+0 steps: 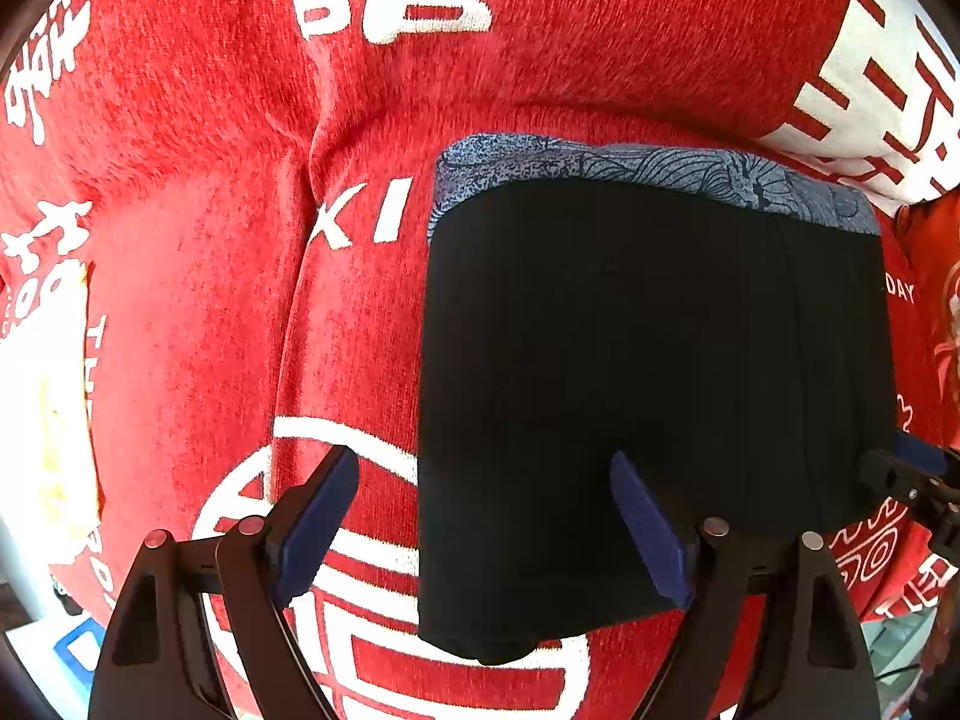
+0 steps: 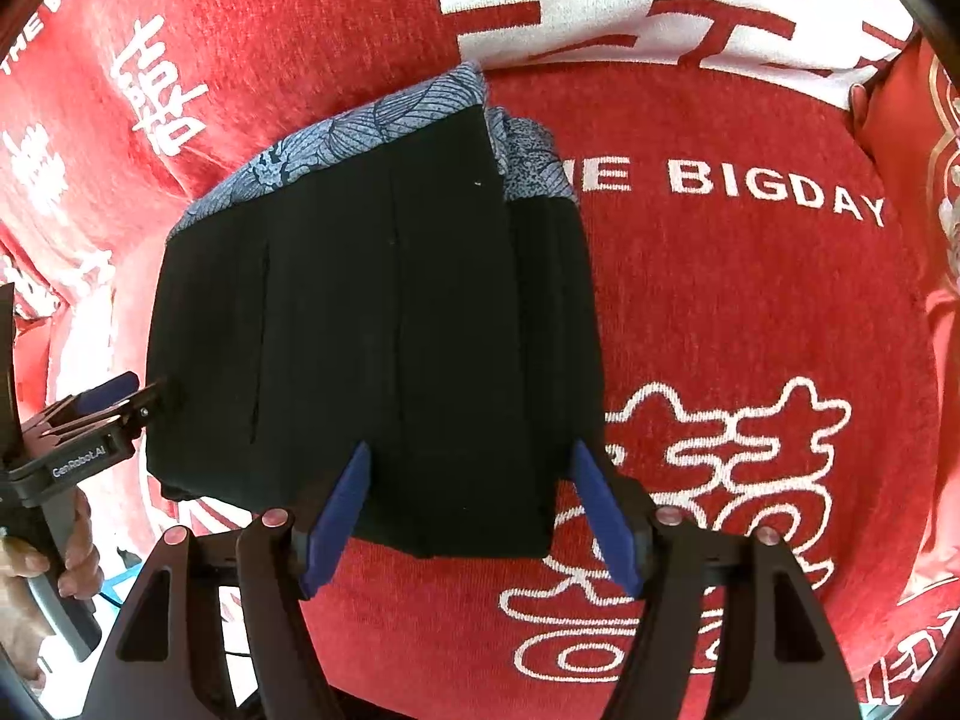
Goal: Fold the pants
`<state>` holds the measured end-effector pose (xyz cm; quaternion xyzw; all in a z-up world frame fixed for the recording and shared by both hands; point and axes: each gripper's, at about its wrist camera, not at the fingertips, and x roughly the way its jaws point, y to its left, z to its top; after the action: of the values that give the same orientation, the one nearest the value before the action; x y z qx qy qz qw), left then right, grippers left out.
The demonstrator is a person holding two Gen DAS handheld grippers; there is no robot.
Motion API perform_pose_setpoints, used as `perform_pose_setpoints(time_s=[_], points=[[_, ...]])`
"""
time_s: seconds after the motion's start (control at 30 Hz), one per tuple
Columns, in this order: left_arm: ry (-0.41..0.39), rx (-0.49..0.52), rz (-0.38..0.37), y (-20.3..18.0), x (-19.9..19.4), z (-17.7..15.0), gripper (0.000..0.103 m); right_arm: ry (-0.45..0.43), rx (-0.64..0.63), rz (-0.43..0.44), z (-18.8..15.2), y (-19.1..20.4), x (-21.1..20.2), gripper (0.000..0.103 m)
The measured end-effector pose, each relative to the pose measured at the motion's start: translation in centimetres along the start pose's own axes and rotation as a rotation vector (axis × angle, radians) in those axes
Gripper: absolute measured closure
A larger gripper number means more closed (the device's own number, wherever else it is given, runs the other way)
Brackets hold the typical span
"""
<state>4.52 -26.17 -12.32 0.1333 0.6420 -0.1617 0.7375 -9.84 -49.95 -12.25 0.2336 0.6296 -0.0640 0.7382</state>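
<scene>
The pants (image 1: 648,372) are black shorts with a blue-grey patterned waistband (image 1: 654,171), folded flat on a red blanket. In the right wrist view the pants (image 2: 384,324) lie left of centre, waistband (image 2: 360,132) at the far end. My left gripper (image 1: 486,516) is open and empty, above the pants' near left edge. My right gripper (image 2: 471,510) is open and empty, above the pants' near right corner. The left gripper also shows at the left edge of the right wrist view (image 2: 114,396), and the right gripper at the right edge of the left wrist view (image 1: 918,468).
A red blanket (image 2: 750,300) with white characters and the words "THE BIGDAY" covers the surface, with a raised fold (image 1: 300,276) left of the pants. A red cushion (image 2: 918,138) lies at the far right. The person's hand (image 2: 36,570) holds the left gripper's handle.
</scene>
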Motion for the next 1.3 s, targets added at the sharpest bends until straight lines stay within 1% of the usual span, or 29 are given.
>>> perform_pose_setpoints(time_s=[0.17, 0.3, 0.4, 0.47, 0.57, 0.63, 0.77, 0.83, 0.9, 0.93, 1.0, 1.13, 1.2, 1.3], points=[[0.003, -0.001, -0.001, 0.0, 0.0, 0.1, 0.017, -0.001, 0.002, 0.018, 0.0, -0.4, -0.3, 0.03], [0.006, 0.007, -0.002, 0.0, 0.0, 0.2, 0.017, -0.016, 0.002, 0.013, 0.2, -0.9, -1.0, 0.03], [0.007, 0.009, -0.007, 0.0, 0.1, 0.2, 0.017, -0.02, 0.029, 0.022, 0.6, -2.0, -1.2, 0.03], [0.008, -0.003, -0.034, 0.3, -0.1, 0.5, 0.017, -0.019, 0.063, 0.044, 0.9, -2.9, -1.3, 0.03], [-0.021, -0.058, -0.115, 1.4, -1.0, 1.1, 0.017, -0.023, 0.104, 0.077, 1.4, -4.1, -1.3, 0.03], [-0.032, -0.079, -0.148, 1.9, -1.2, 1.8, 0.017, -0.036, 0.12, 0.099, 1.8, -4.8, -1.5, 0.03], [-0.008, -0.041, -0.155, 2.1, -0.4, 2.6, 0.017, -0.053, 0.143, 0.153, 2.5, -5.6, -1.5, 0.03], [0.006, -0.039, -0.18, 2.4, 0.2, 2.8, 0.017, -0.052, 0.148, 0.182, 2.9, -5.8, -1.4, 0.03], [0.017, -0.047, -0.221, 2.8, 0.7, 2.9, 0.017, -0.049, 0.144, 0.205, 3.1, -6.0, -1.2, 0.029], [0.025, -0.053, -0.242, 3.0, 1.0, 3.1, 0.017, -0.041, 0.136, 0.224, 3.3, -6.1, -0.9, 0.029], [0.032, -0.058, -0.275, 3.4, 1.5, 3.3, 0.017, -0.015, 0.126, 0.248, 3.6, -6.3, -0.1, 0.025], [0.03, -0.03, -0.297, 3.6, 2.0, 3.8, 0.017, 0.043, 0.109, 0.306, 4.2, -6.5, 1.7, 0.025], [0.043, -0.004, -0.326, 3.6, 2.5, 4.0, 0.017, 0.061, 0.112, 0.334, 4.4, -6.9, 2.3, 0.025], [0.061, 0.01, -0.372, 3.7, 3.3, 4.3, 0.017, 0.075, 0.114, 0.381, 4.9, -7.3, 3.0, 0.025]])
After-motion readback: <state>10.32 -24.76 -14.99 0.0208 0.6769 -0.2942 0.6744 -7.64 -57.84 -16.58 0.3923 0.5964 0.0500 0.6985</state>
